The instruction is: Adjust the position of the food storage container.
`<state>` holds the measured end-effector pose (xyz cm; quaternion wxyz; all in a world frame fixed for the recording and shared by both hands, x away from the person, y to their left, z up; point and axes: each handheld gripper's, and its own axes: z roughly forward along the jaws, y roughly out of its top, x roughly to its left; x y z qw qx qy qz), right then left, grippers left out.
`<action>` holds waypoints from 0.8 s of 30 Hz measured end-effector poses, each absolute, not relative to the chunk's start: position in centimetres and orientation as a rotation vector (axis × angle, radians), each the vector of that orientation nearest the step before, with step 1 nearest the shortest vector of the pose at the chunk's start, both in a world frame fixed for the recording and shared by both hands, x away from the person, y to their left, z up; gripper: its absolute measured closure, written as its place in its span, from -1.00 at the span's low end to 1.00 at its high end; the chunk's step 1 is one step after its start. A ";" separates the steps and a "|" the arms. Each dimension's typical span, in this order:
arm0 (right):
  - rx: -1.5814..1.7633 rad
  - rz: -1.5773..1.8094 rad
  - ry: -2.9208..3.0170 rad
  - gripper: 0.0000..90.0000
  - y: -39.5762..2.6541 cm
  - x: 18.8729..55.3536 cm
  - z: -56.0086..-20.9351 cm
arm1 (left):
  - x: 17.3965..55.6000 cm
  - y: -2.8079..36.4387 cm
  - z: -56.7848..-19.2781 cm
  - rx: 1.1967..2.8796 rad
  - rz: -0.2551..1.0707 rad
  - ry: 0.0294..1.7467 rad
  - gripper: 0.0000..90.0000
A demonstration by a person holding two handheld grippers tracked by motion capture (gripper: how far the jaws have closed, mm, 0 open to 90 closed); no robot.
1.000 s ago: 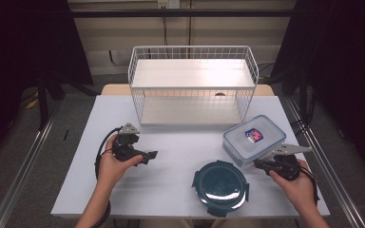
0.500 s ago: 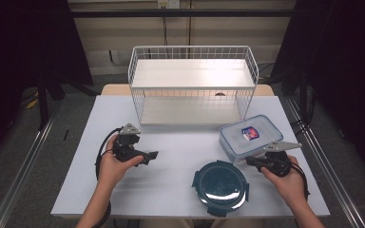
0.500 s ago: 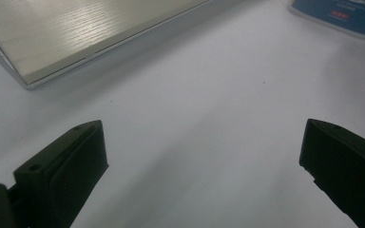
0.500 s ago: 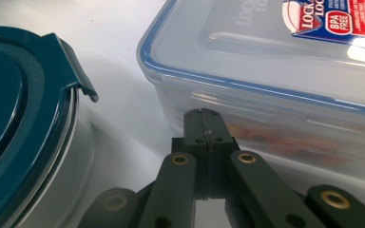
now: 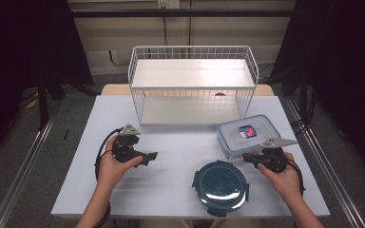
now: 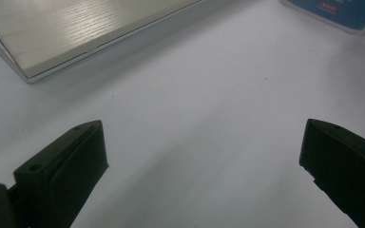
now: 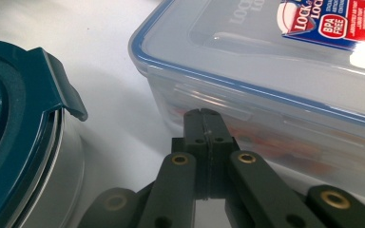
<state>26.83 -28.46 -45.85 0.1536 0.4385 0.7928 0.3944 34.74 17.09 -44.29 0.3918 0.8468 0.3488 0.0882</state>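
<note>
Where the person's forearms come in at the near edge of the white table (image 5: 180, 142), a round container with a dark teal lid (image 5: 220, 185) sits closest, between the two hands and nearer the right one. In the right gripper view its clip tab (image 7: 64, 90) sticks out over the rim, and the body under the lid looks clear.

Just beyond it, the right hand (image 5: 285, 178) holds the right gripper (image 5: 247, 157) low over the table, pointing left. Its jaws are pressed flat together with nothing between them, the tips just beside the near wall of a clear rectangular container with a blue-edged lid (image 5: 247, 135); whether they touch it cannot be told. A red and blue label (image 7: 332, 21) sits on that lid, and something reddish shows dimly through the wall.

On the other side, the left hand (image 5: 111, 166) holds the left gripper (image 5: 151, 156), well apart from both containers. Its jaws stand wide apart over bare table and grip nothing.

Farther back, a white wire basket shelf (image 5: 193, 83) stands at the table's far side, with a pale wooden board on each level.
</note>
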 end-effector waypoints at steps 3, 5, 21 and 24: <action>1.256 1.135 2.269 1.00 -28.5 26.8 -45.9 | 34.7 17.1 -44.3 2.153 0.226 0.882 -0.96; 1.252 1.137 2.269 1.00 -28.6 26.7 -45.8 | 34.7 17.2 -44.3 2.150 0.223 0.883 -0.96; 1.322 1.059 2.191 1.00 -32.7 25.2 -45.2 | 34.7 17.3 -44.0 2.129 0.213 0.878 -0.96; 1.349 1.045 2.163 1.00 -33.6 25.2 -45.1 | 34.7 17.2 -44.2 2.139 0.201 0.878 -0.96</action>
